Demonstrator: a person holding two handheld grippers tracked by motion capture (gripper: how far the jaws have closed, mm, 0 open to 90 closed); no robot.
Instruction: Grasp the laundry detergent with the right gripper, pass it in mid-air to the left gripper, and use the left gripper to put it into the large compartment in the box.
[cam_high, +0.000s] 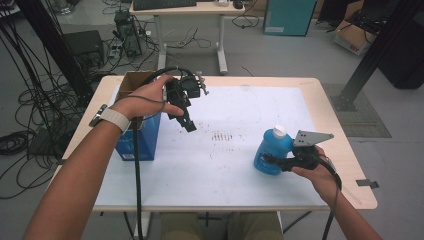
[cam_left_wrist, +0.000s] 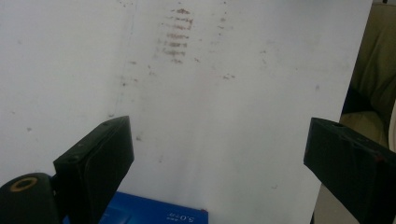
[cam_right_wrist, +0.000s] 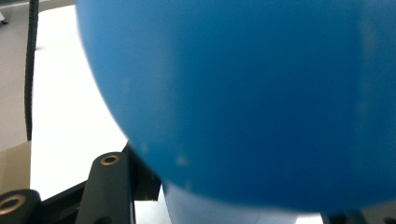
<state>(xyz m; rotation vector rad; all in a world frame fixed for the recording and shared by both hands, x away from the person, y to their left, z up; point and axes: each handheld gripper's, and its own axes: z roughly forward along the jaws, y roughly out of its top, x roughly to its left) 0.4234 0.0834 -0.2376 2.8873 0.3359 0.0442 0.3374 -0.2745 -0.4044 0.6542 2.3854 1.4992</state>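
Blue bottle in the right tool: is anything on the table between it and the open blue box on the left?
Nothing visible: between the blue bottle and the blue box lies bare white tabletop. The open left tool hovers beside the box, above that path.

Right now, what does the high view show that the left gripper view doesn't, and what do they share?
The high view alone: the right gripper shut on the blue bottle with its white cap, and the left gripper held above the table. The left gripper view alone: its jaws standing wide apart with nothing between them. Both share the white table top, its brown smudges and the blue box.
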